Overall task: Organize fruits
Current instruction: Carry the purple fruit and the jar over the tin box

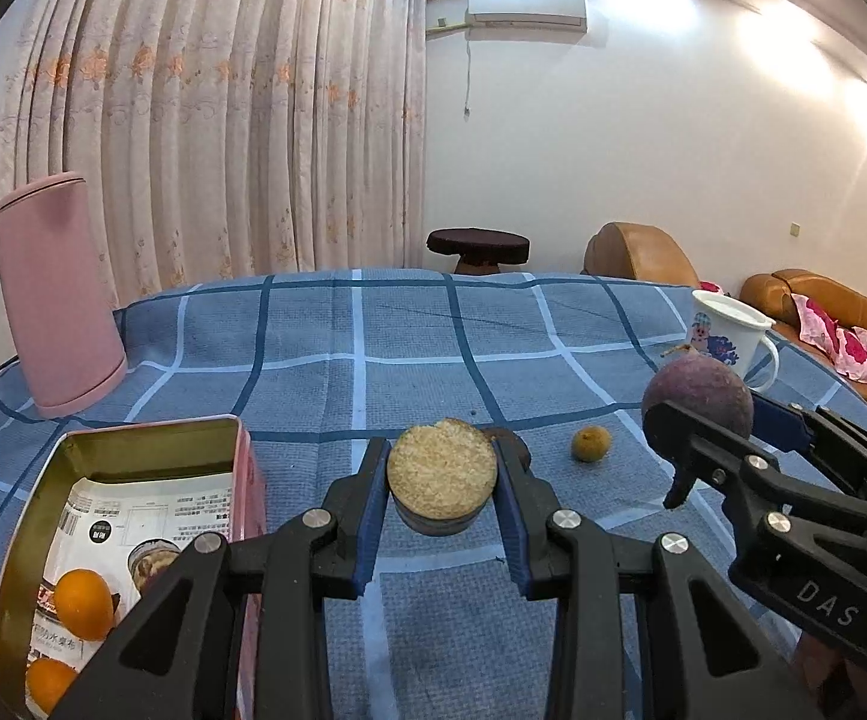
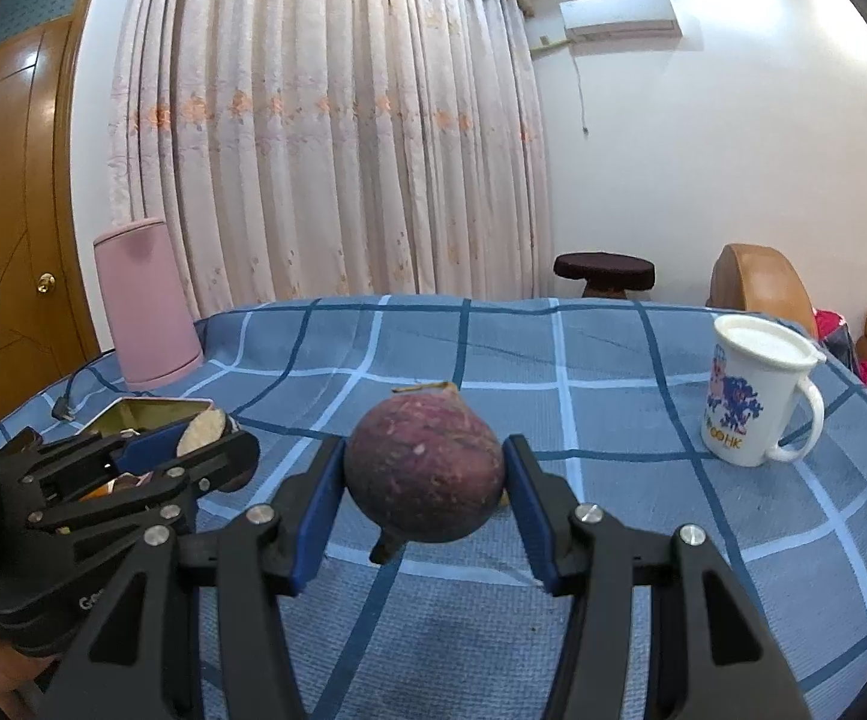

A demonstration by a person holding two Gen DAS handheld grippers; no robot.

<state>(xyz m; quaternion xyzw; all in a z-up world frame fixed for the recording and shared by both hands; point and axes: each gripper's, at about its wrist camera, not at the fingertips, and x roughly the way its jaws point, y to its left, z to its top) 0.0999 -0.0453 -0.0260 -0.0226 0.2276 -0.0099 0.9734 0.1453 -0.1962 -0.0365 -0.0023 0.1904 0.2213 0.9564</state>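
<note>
Left gripper (image 1: 442, 480) clamps cut fruit half (image 1: 442, 468) above blue checked cloth (image 1: 373, 360); right gripper (image 2: 424, 489) grips purple round fruit (image 2: 424, 471). Open tin (image 1: 133, 438) near left holds oranges (image 1: 82, 603), seen only in left view. Small brown fruit (image 1: 591, 443) beyond. White mug (image 2: 757, 396) far right, pink cylinder (image 2: 145, 312) far left. Curtains (image 2: 325, 138) behind.

Both wrist cameras look forward along their jaws, low and close over the table (image 1: 421, 336), sharing curtain (image 2: 325, 150) and mug (image 1: 727, 342).
</note>
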